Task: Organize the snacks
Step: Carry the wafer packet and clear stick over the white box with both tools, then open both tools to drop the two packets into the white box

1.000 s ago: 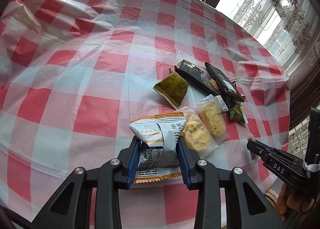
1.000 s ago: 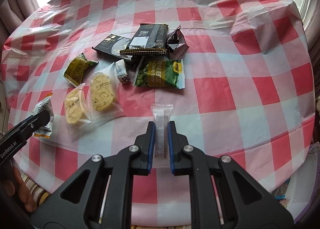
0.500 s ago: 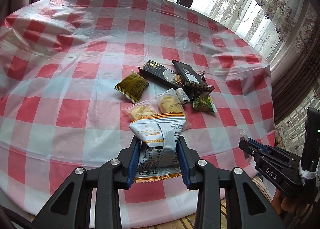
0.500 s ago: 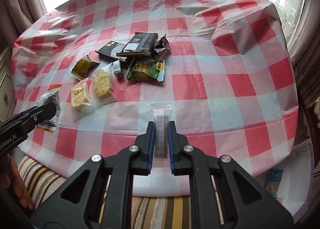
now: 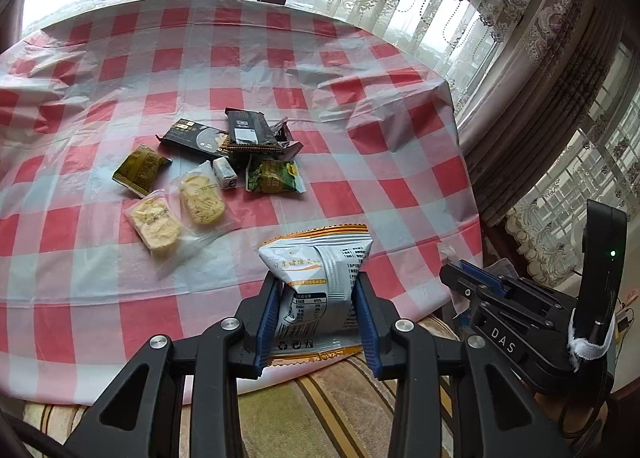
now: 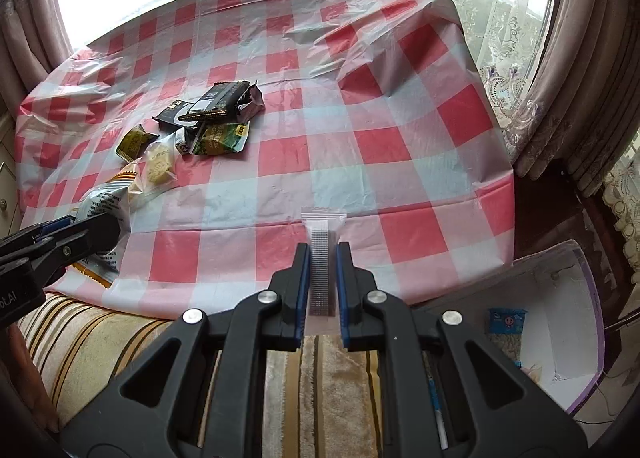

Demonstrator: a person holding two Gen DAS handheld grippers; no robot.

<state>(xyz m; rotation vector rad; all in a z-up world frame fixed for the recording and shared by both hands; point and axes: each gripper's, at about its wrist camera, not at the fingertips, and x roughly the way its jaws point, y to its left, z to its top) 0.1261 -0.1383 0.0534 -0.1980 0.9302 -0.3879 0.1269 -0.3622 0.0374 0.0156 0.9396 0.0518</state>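
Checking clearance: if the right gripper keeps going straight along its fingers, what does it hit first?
Likely bare checked tablecloth near the table's front edge; the right gripper, shut on a thin sachet, has no snack ahead. Depth is uncertain.

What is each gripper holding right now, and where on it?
Left gripper: white snack bag, lower sides. Right gripper: thin clear packet, lower half.

Two clear plastic packets each holding a round yellow cookie lie side by side on the desk under its red-and-white checked plastic cloth. There are two black flat foil packets, one olive-green square sachet, one green leafy-print packet, one small white wrapped candy and one crumpled dark wrapper. One white-and-orange puffed snack bag and one narrow clear sachet with grey contents are held off the desk. One white open box with a purple rim sits on the floor.
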